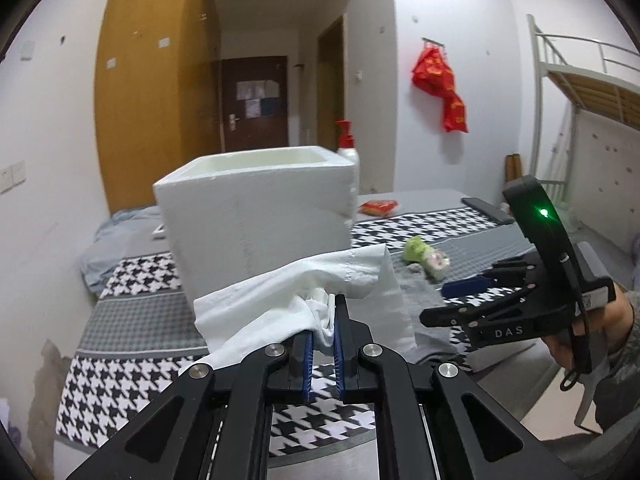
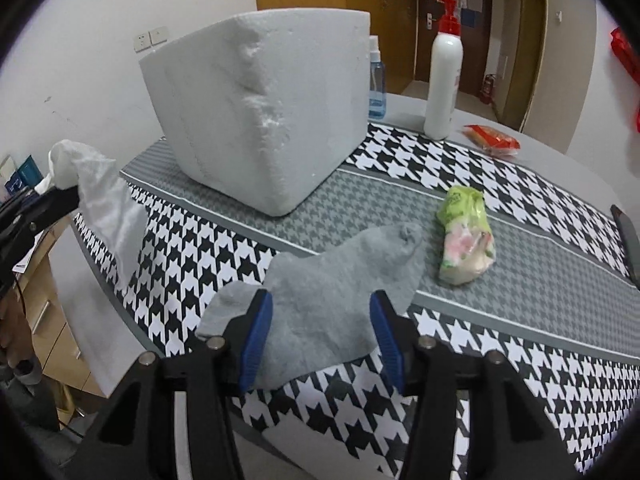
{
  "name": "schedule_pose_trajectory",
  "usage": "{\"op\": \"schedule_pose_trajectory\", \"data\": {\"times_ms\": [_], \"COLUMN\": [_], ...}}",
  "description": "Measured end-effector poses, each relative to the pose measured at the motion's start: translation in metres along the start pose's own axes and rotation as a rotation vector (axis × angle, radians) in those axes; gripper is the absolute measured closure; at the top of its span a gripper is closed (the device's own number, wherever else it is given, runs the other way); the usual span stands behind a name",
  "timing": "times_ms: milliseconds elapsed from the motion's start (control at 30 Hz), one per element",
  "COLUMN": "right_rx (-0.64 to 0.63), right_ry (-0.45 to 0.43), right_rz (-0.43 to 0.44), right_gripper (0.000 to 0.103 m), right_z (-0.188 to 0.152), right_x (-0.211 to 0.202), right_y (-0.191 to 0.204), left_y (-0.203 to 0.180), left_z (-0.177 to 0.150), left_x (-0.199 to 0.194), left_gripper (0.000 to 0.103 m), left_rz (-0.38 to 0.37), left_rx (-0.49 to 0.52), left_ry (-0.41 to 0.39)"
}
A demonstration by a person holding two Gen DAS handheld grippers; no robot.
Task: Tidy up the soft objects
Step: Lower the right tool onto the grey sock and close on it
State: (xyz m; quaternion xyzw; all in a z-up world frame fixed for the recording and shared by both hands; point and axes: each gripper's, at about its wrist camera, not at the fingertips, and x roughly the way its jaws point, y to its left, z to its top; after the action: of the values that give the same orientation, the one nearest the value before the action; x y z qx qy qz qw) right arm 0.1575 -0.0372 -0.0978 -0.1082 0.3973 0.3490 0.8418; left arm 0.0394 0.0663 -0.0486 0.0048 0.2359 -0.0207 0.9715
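My left gripper [image 1: 323, 320] is shut on a white sock [image 1: 304, 300] and holds it in the air in front of the white foam box [image 1: 260, 216]. The sock also shows at the left of the right wrist view [image 2: 104, 200], hanging beside the box [image 2: 260, 120]. My right gripper [image 2: 320, 320] is open, its blue pads on either side of a grey sock [image 2: 332, 292] that lies flat on the houndstooth cloth. It shows in the left wrist view [image 1: 452, 300] too. A green tissue pack [image 2: 466, 244] lies right of the grey sock.
A white pump bottle with red top [image 2: 444, 80] and a blue spray bottle [image 2: 376, 80] stand behind the box. A red snack packet [image 2: 494, 140] lies at the back right. A dark phone [image 2: 630, 240] lies at the right edge. The table edge [image 2: 92, 272] runs at the left.
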Motion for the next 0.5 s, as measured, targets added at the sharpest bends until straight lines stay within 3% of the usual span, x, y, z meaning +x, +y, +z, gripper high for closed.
{"op": "schedule_pose_trajectory", "data": {"times_ms": [500], "right_rx": [-0.027], "right_ry": [0.066], "right_rz": [-0.055], "right_gripper": [0.040], "right_z": [-0.002], "right_x": [0.029], "right_y": [0.004], "left_y": [0.014], "left_z": [-0.005], "left_x": [0.002], "left_gripper": [0.094], "left_rz": [0.052], "left_rx": [-0.036], "left_ry": [0.018]}}
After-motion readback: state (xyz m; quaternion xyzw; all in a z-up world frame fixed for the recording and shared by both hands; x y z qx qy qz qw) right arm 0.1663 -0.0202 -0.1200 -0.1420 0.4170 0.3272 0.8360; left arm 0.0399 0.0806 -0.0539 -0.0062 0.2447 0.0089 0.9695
